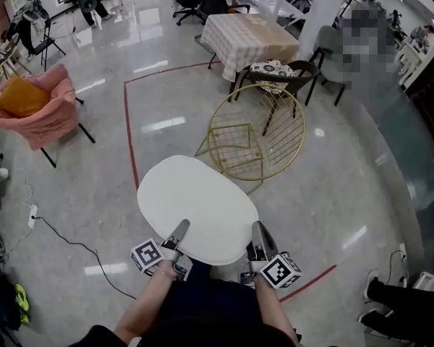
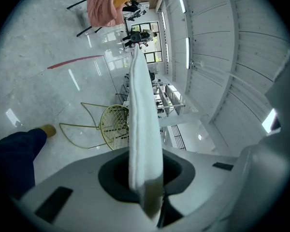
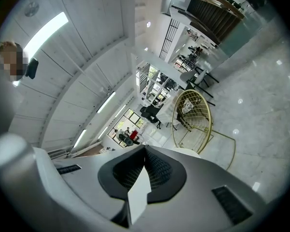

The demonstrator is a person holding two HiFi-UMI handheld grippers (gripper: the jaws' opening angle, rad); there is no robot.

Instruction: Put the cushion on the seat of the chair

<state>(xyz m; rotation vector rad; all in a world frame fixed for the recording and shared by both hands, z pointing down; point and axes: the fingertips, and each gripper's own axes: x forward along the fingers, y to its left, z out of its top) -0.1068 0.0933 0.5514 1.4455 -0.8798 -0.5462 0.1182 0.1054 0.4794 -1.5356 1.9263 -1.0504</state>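
Observation:
I hold a white oval cushion [image 1: 196,207] flat in front of me, above the floor. My left gripper [image 1: 179,231] is shut on its near left edge and my right gripper [image 1: 260,233] is shut on its near right edge. The gold wire chair [image 1: 254,137] stands just beyond the cushion, its square wire seat [image 1: 233,148] bare. In the left gripper view the cushion [image 2: 144,115] runs edge-on out of the left gripper [image 2: 148,197], with the chair [image 2: 112,127] behind it. In the right gripper view only a thin white edge of the cushion [image 3: 138,195] shows in the right gripper [image 3: 140,180]; the chair [image 3: 194,114] lies ahead.
A pink chair with an orange cushion [image 1: 35,107] stands at the far left. Behind the gold chair are a dark chair with a patterned pad [image 1: 276,71] and a table under a checked cloth [image 1: 247,37]. Red tape [image 1: 128,125] marks the floor. A person's feet [image 1: 390,295] are at right.

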